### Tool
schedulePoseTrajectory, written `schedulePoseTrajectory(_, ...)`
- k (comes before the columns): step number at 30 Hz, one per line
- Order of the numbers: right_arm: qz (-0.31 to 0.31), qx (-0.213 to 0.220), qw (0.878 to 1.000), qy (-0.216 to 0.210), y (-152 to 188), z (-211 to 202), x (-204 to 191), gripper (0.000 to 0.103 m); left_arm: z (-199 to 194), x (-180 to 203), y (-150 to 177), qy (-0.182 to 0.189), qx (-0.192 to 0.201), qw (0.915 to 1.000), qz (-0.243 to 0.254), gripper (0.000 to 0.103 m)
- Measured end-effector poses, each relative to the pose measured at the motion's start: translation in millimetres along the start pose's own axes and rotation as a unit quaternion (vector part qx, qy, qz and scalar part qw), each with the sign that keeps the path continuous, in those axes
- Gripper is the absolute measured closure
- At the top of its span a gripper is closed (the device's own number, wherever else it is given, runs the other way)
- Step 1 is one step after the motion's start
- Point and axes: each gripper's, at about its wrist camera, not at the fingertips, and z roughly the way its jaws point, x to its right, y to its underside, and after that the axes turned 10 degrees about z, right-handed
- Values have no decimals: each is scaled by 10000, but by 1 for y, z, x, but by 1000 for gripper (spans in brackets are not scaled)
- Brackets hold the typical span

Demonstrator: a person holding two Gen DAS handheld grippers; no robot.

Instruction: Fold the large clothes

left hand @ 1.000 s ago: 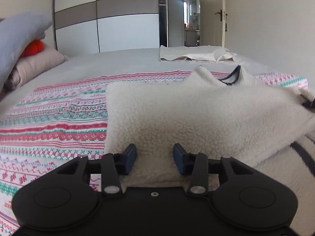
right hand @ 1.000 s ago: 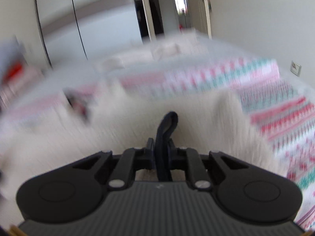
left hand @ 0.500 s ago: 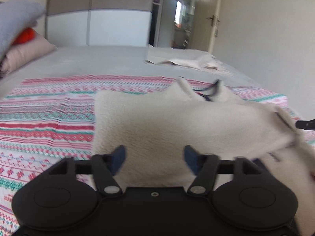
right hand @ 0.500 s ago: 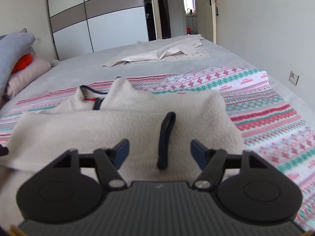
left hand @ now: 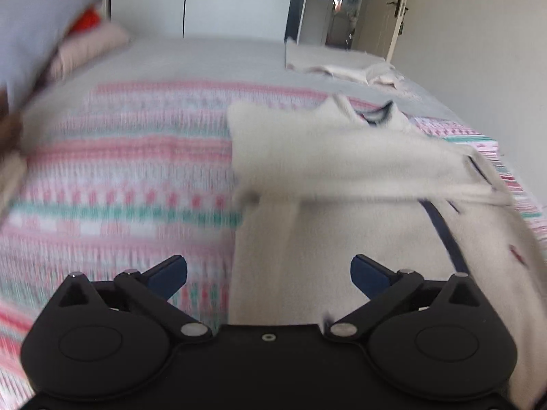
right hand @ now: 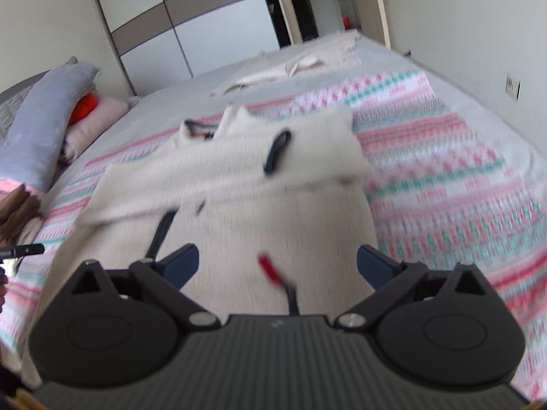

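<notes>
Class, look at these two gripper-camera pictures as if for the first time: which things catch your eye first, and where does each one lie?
The cream fleece garment stands out first, spread in the middle of the bed with its upper part folded down over the lower. Beneath it lies the pink, green and white patterned blanket, and both grippers, left and right, are wide open above the garment's near end. A grey pillow leans at the left edge.

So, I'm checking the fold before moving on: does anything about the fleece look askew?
Slightly. The folded-over band of the cream fleece lies slanted across the body, its left end drooping past the edge, and a dark strap sits loose on top. Both grippers are open, off the cloth.
</notes>
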Motion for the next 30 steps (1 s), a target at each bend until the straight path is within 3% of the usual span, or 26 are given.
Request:
schedulePoseTrajectory(4,375,-251,9987,-235,26,-22,29,2,-15,-18,31,636,-419,9963,-402,0)
schedulePoseTrajectory(10,1024,-465,9931,-320,54,-37,71,2,-30,-22,62,1090,-742,9896,-584,0)
schedulePoseTrajectory(18,1919,-826,9721,-1066,83,-36,105,2,-33,-18,97,1802,-1311,9714,-817,0)
schedulePoseTrajectory(21,2054,-792,9677,-1229,88,-39,111,2,-37,-15,104,1890,-1251,9708,-783,0)
schedulePoseTrajectory(26,2135,-833,9635,-1382,93,-40,113,3,-38,-20,113,2329,-1308,9573,-1110,0)
schedulePoseTrajectory(30,2100,-946,9622,-1455,96,-39,108,12,-39,-22,119,2568,-1322,9493,-1244,0)
